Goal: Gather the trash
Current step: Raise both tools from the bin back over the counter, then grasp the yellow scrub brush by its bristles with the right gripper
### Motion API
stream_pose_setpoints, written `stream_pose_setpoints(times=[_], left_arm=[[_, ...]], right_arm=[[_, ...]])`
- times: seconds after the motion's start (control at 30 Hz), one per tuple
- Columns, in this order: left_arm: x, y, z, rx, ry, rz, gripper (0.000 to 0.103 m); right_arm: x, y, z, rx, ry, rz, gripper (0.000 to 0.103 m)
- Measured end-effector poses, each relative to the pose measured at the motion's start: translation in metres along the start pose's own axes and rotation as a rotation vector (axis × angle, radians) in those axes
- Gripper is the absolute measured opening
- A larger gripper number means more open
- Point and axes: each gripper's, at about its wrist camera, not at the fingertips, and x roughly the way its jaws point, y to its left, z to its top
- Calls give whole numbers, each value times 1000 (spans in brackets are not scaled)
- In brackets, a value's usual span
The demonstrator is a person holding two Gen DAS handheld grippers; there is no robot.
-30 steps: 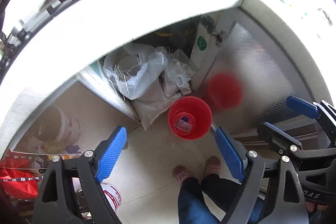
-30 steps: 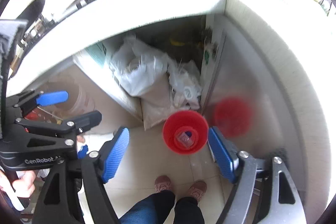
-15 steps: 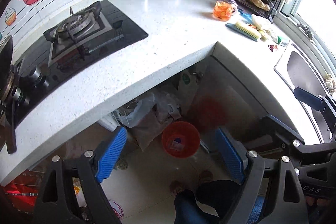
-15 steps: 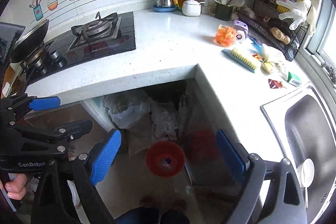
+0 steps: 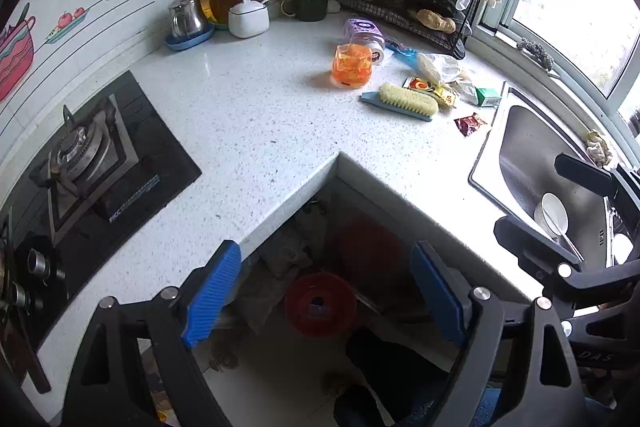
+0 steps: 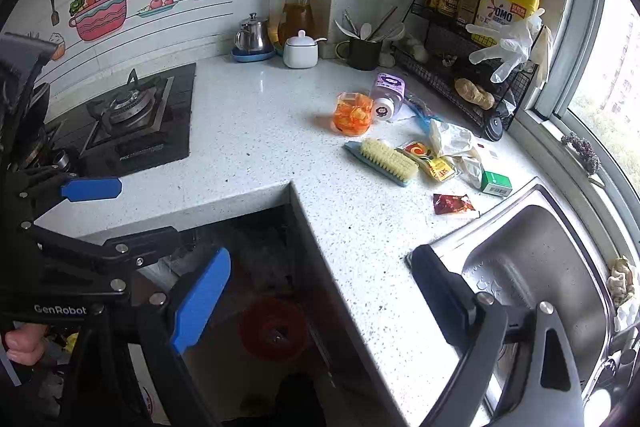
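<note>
Tongs on the left (image 5: 324, 291) are seen wide apart in the left wrist view, with nothing between the blue pads. A second ago only the floor, the white bags and the red bin (image 5: 320, 305) were seen there; now the whole desk (image 5: 256, 115) is in the picture, so the view has been lifted from the bin up to the desk. The bin is still seen low down on the floor, under the desk corner, with a small thing already lying in it. In the right wrist view the right tongs (image 6: 316, 301) are held apart too, empty, and have just been opened wider. The same lift is seen here: the bin (image 6: 274, 329) is now small and dark below, and the desk fills the picture. Trash is left near the sink (image 6: 532, 267): a red wrapper (image 6: 454, 205), a yellow packet (image 6: 430, 163), a green box (image 6: 496, 183) and crumpled white plastic (image 6: 452, 141), all close beside the brush (image 6: 386, 161). One drop looks done, and a new piece is likely to be picked next.
</note>
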Motion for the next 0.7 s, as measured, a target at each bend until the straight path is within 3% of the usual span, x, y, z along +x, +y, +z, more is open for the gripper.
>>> stream_pose_setpoints(times=[0.37,0.53,0.7], left_arm=[[60,-17,90,73,23,-15,85],[94,-16,127,25,50,-26,85],[130,-10,144,12,104,7,85]], right_arm=[[42,-50,57,58,-21,-19,91],[78,-71,77,67,32,27,91],[117,-83,92,51,95,81,91]])
